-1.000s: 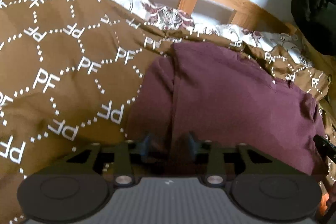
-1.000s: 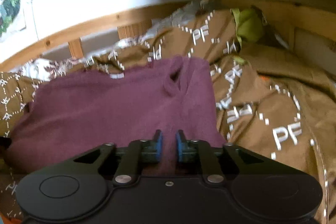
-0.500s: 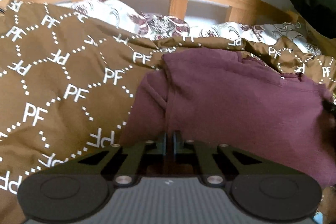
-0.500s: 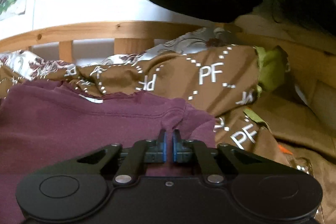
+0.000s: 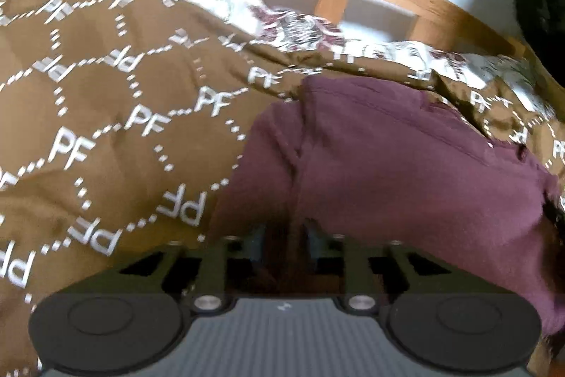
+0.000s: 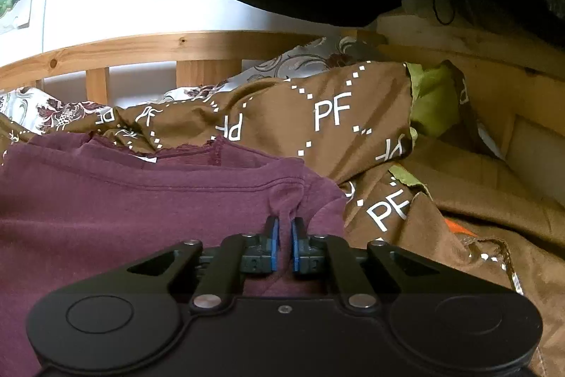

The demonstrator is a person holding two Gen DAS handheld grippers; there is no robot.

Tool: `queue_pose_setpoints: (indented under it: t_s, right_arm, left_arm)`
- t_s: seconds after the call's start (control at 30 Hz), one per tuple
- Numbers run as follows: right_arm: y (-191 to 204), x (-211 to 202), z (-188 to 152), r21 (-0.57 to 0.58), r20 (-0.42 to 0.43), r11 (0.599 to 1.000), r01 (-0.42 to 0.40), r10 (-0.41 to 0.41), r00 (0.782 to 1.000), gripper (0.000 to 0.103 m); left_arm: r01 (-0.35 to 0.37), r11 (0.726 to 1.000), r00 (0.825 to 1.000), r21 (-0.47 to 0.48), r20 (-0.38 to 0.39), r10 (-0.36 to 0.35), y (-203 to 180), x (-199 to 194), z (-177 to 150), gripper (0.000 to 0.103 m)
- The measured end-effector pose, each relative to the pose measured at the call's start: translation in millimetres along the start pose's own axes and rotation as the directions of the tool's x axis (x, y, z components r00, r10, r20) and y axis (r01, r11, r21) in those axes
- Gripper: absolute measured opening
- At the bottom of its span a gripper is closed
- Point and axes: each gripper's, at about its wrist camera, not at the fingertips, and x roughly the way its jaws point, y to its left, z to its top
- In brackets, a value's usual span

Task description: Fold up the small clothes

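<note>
Wooden bed frame [image 6: 148, 46] carried one brown bedspread [image 5: 106, 129], and one maroon garment [image 5: 406, 172] lay upon it. Right gripper [image 6: 283, 237] pinched its fabric; left gripper [image 5: 282, 239] was opening, blurred, seemingly straddling a fold.

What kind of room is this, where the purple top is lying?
Most likely a bedroom: the maroon top lies on a bed. A brown quilt printed with "PF" covers it, a wooden slatted bed frame runs behind, and a floral sheet shows beneath the quilt.
</note>
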Motion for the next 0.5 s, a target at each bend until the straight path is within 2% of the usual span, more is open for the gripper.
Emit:
queue_pose_setpoints:
  t_s: [0.17, 0.27, 0.37, 0.47, 0.5]
  right_arm:
    - [2.2, -3.1, 0.5, -0.013, 0.012, 1.0, 0.001, -0.001, 1.0, 0.013]
    - [4.3, -6.4, 1.4, -0.026, 0.021, 1.0, 0.002, -0.002, 1.0, 0.015]
    - [7.3, -11.6, 2.0, -0.043, 0.033, 0.999, 0.002, -0.001, 0.999, 0.022]
    - [9.8, -17.8, 3.4, -0.053, 0.043, 0.999, 0.0, 0.002, 0.999, 0.037]
    - [10.7, -20.4, 4.0, -0.057, 0.049, 0.998, 0.0, 0.003, 0.999, 0.045]
  left_arm:
    - [-0.065, 0.997, 0.997, 0.035, 0.034, 0.064, -4.3, -11.5, -1.5, 0.079]
    - [-0.097, 0.994, 0.994, 0.046, 0.06, 0.095, -6.4, -17.9, -0.5, 0.092]
    - [-0.109, 0.993, 0.992, 0.035, 0.066, 0.106, -5.7, -20.7, 1.1, 0.1]
    - [-0.114, 0.993, 0.992, 0.0, 0.057, 0.114, -1.2, -20.2, 2.2, 0.102]
    - [-0.115, 0.993, 0.992, -0.014, 0.053, 0.116, 1.0, -19.0, 2.5, 0.102]
